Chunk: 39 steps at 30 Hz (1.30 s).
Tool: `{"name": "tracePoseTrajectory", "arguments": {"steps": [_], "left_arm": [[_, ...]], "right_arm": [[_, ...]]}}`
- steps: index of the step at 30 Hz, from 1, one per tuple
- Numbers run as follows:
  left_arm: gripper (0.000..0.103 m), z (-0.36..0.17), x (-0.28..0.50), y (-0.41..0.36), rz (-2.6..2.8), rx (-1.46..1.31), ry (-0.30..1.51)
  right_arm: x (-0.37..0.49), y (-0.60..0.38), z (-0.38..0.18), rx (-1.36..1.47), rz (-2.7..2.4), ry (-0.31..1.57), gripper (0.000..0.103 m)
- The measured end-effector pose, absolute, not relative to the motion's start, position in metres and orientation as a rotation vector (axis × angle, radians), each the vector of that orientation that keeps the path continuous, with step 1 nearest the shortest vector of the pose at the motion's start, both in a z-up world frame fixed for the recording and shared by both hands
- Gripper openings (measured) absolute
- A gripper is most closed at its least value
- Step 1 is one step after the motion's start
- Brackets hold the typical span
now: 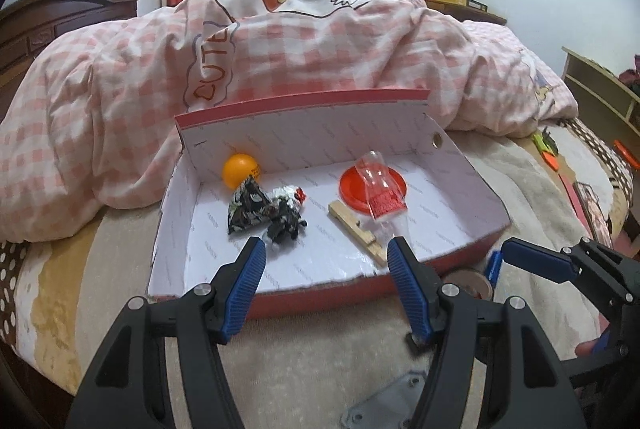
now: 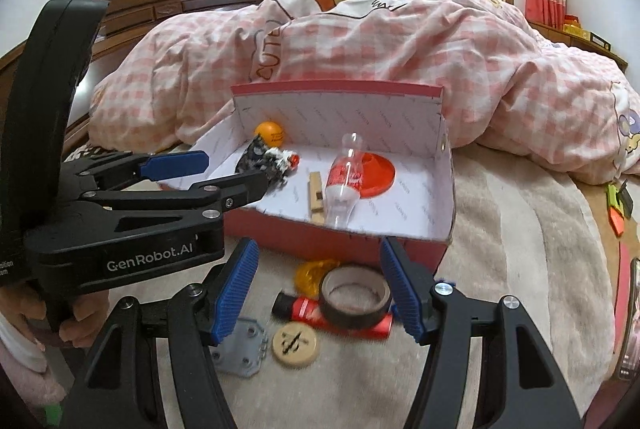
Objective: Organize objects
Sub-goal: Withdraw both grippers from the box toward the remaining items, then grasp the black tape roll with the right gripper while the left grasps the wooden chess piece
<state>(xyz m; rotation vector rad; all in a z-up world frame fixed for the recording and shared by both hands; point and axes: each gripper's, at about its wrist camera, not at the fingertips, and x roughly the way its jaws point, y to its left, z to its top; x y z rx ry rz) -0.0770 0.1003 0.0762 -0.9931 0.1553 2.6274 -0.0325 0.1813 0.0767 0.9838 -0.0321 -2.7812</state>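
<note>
The red shoebox [image 2: 344, 237] sits on the bed [image 2: 520, 229], holding an orange ball [image 2: 271, 133], clothespin [image 2: 317, 199] and plastic bottle [image 2: 343, 185]. A tape roll [image 2: 355, 296] lies just outside it, between the right gripper's [image 2: 320, 293] spread fingers, untouched. The left gripper's [image 1: 326, 285] fingers also stand apart, empty.
</note>
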Motion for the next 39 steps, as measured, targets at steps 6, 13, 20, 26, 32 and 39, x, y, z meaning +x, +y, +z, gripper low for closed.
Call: {"name": "tracePoseTrajectory", "arguments": {"steps": [6, 13, 20, 26, 32, 39], "left_arm": [[0.064, 0.070, -0.056, 0.097, 2.607, -1.011, 0.155], [0.064, 0.056, -0.040, 0.098, 2.571, -1.045, 0.154], [0.064, 0.039, -0.039, 0.094, 2.561, -1.108, 0.148], [0.064, 0.032, -0.039, 0.090, 2.556, -1.134, 0.134], [0.064, 0.030, -0.035, 0.090, 2.528, -1.138, 0.128], [0.064, 0.030, -0.029, 0.096, 2.501, -1.132, 0.145]], "right_arm": [[-0.016, 0.180, 0.069, 1.010, -2.759, -0.004, 0.065], [-0.010, 0.185, 0.054, 1.068, -2.761, -0.003, 0.065], [-0.015, 0.195, 0.044, 1.114, -2.788, -0.041, 0.065], [-0.028, 0.199, 0.038, 1.158, -2.785, -0.072, 0.065], [-0.041, 0.198, 0.034, 1.181, -2.764, -0.106, 0.065], [-0.047, 0.197, 0.034, 1.177, -2.759, -0.126, 0.050]]}}
